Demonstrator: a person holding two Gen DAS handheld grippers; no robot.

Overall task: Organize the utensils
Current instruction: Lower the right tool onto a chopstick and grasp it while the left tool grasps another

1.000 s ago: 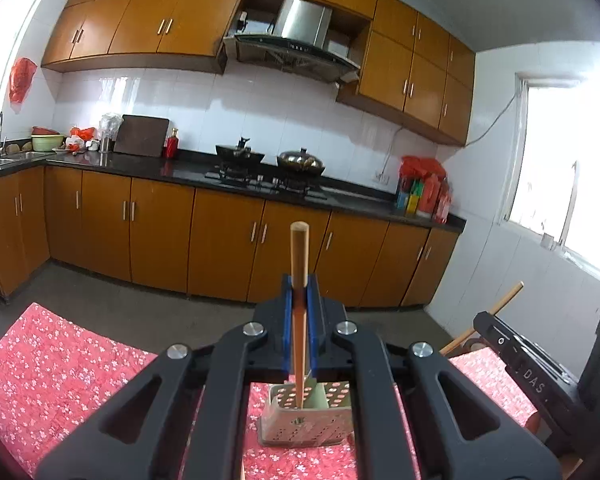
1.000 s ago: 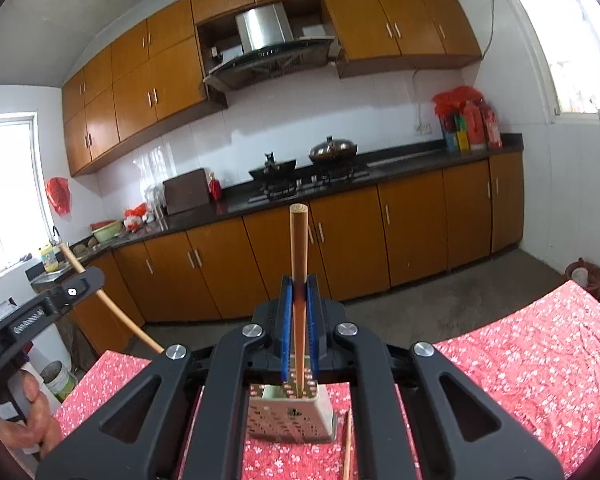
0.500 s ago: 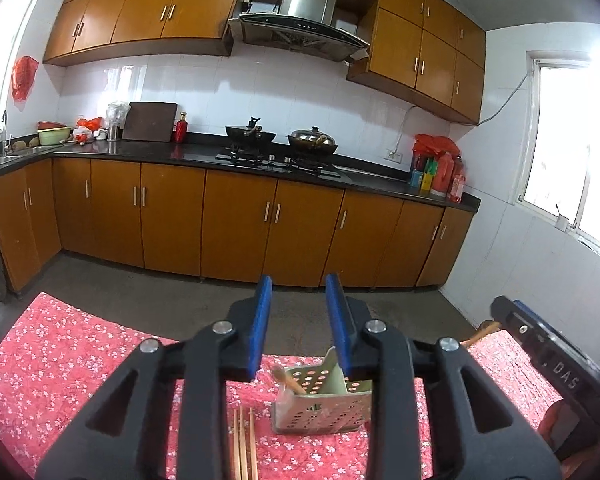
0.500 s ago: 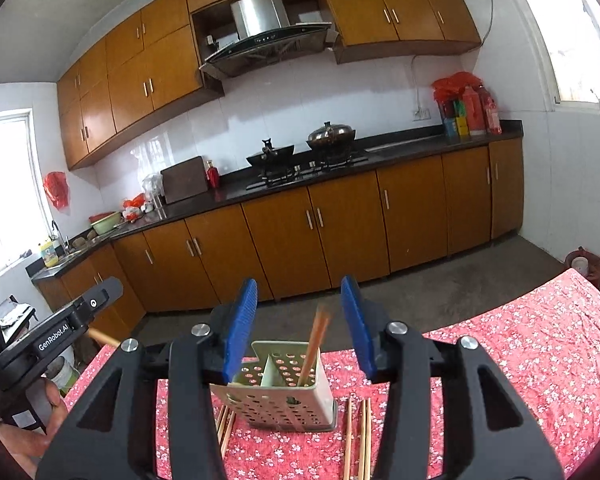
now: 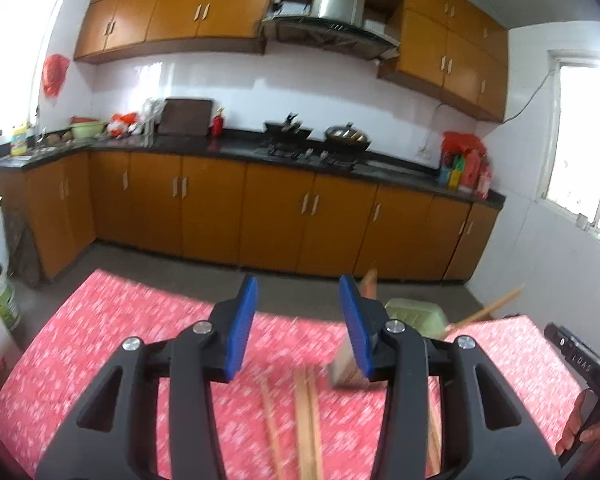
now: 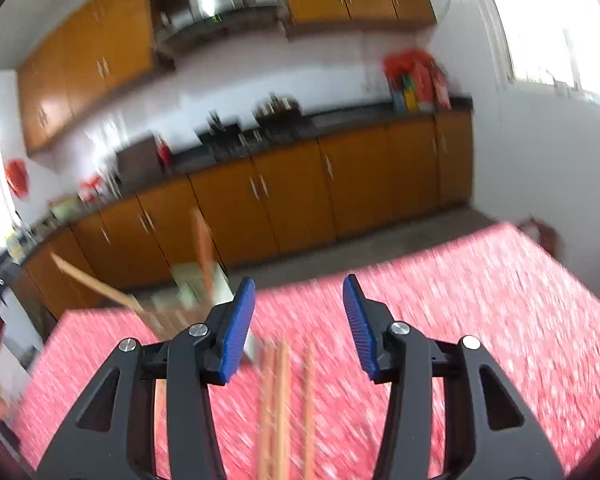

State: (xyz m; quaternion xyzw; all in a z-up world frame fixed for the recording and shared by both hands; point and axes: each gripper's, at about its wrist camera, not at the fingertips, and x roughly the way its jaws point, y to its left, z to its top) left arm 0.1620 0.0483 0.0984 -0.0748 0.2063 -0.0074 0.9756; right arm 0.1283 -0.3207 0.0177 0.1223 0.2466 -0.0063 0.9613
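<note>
Reaching too fast could knock things over. The left gripper [image 5: 298,324] and right gripper [image 6: 300,326] both have fingers wide apart, holding nothing. Loose chopsticks [image 5: 306,412] lie on the red cloth [image 5: 100,344] below them. The green holder [image 5: 416,314] stands near and could tip if bumped.

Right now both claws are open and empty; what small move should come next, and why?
Probably lower the right claw onto the loose wooden chopsticks lying on the red floral cloth just below it. The pale green perforated holder has chopsticks standing in it; these lie outside.
</note>
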